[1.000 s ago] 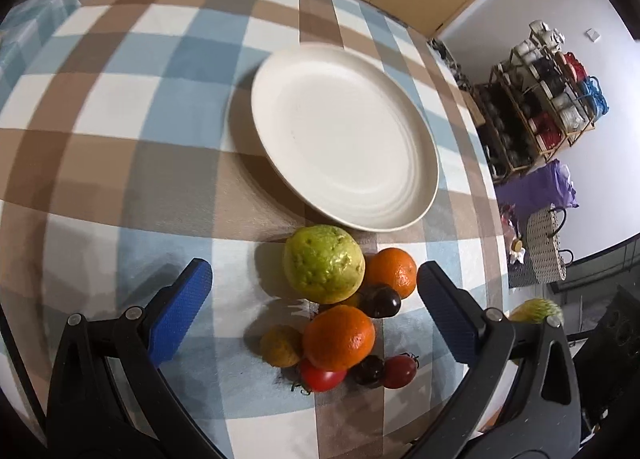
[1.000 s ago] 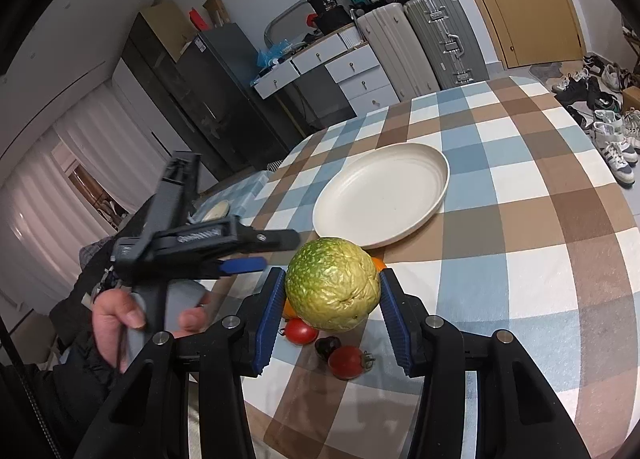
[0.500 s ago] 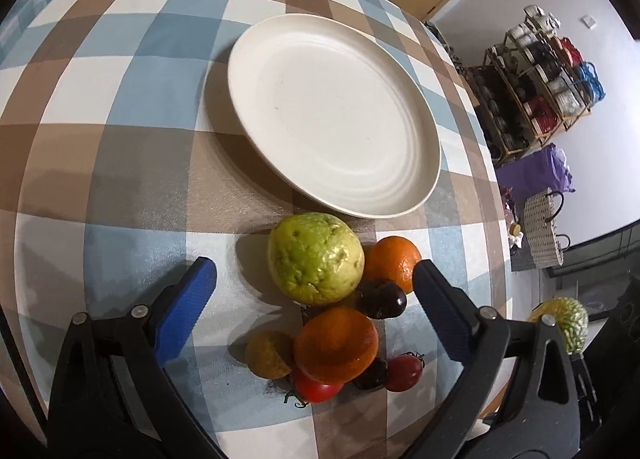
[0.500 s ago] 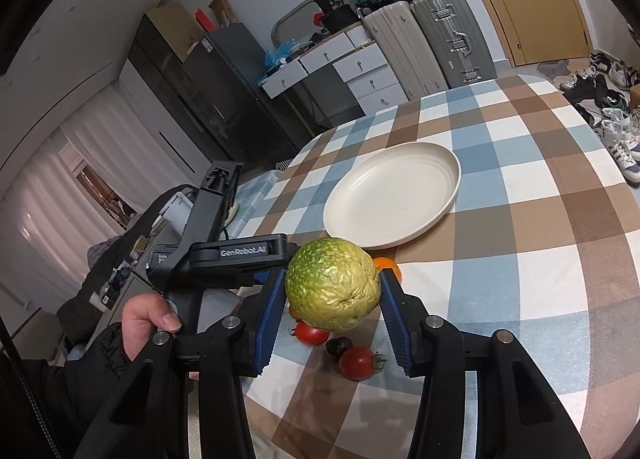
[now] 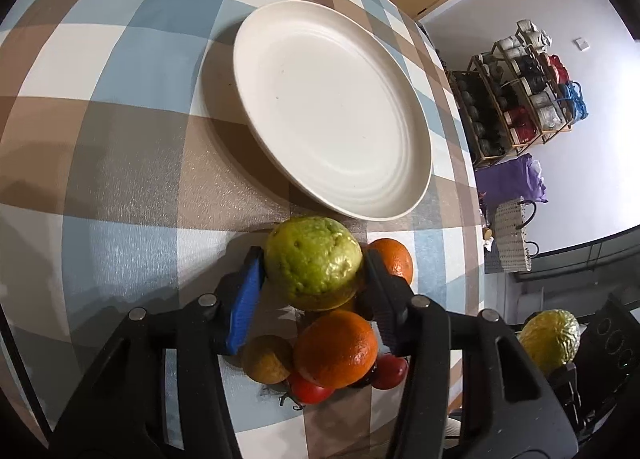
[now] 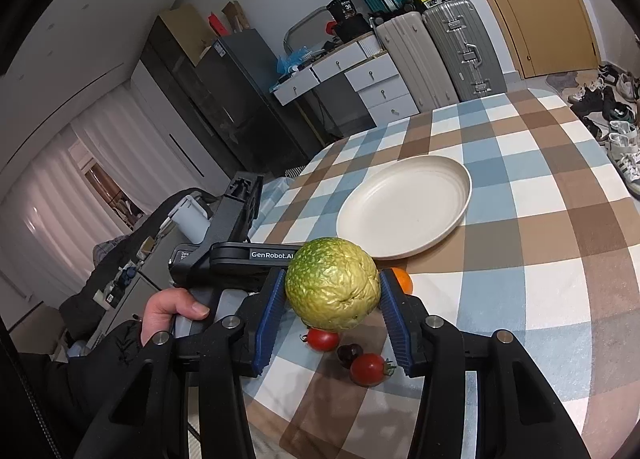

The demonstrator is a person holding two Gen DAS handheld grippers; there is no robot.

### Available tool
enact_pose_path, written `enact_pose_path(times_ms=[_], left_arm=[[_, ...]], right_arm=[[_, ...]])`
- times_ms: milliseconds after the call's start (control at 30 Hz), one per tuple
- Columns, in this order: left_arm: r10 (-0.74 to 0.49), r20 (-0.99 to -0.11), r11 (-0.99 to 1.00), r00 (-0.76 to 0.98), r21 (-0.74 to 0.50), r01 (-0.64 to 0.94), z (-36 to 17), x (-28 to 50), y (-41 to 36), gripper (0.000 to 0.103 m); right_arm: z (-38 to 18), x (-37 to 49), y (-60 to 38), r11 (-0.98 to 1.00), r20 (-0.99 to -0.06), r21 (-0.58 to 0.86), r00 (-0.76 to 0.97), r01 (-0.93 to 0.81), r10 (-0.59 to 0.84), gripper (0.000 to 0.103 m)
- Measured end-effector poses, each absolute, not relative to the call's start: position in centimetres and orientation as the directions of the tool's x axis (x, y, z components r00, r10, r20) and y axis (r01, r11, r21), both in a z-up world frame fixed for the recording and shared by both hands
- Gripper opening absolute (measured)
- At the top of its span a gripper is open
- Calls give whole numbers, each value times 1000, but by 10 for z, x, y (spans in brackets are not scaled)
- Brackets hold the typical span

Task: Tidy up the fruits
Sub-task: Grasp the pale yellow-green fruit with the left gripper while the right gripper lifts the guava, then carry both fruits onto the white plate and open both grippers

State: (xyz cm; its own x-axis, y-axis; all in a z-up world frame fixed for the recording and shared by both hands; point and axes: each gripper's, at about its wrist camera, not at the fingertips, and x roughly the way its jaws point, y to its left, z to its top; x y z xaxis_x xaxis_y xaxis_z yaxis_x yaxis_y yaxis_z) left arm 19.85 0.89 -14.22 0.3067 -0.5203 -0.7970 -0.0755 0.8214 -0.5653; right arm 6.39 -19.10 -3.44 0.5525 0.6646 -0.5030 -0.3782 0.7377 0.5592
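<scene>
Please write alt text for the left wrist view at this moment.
The left hand-held gripper is closing its jaws around a bumpy green fruit at the near edge of an empty white plate on a checked tablecloth. Two oranges, a small yellowish fruit and red tomatoes cluster beside it.

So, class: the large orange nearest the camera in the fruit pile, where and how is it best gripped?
Grip the large orange across its widest middle, coming from above: tomatoes and a small yellow fruit crowd its base, leaving only its round top exposed.
</scene>
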Motion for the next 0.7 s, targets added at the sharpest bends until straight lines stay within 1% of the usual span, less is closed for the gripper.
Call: enact_pose_path(times_ms=[133, 333, 567, 700], left_arm=[[-525, -788, 814, 321, -575, -80, -140, 194, 13, 47], [-524, -772, 816, 359, -576, -49, -123, 184, 19, 47], [-546, -715, 793, 436, -610, -7, -86, 172, 34, 47], [-557, -689, 780, 464, -626, 6, -67, 180, 39, 47]], right_arm=[[-36, 65, -191, 742, -510, 557, 552, -372, 660, 48], [-38, 66, -194, 750, -517, 556, 556, -359, 650, 48], [-43, 71, -198, 770, -536, 553, 572, -318, 621, 48], [-40, 81, -199, 786, -548, 547, 587, -287, 596, 48]])
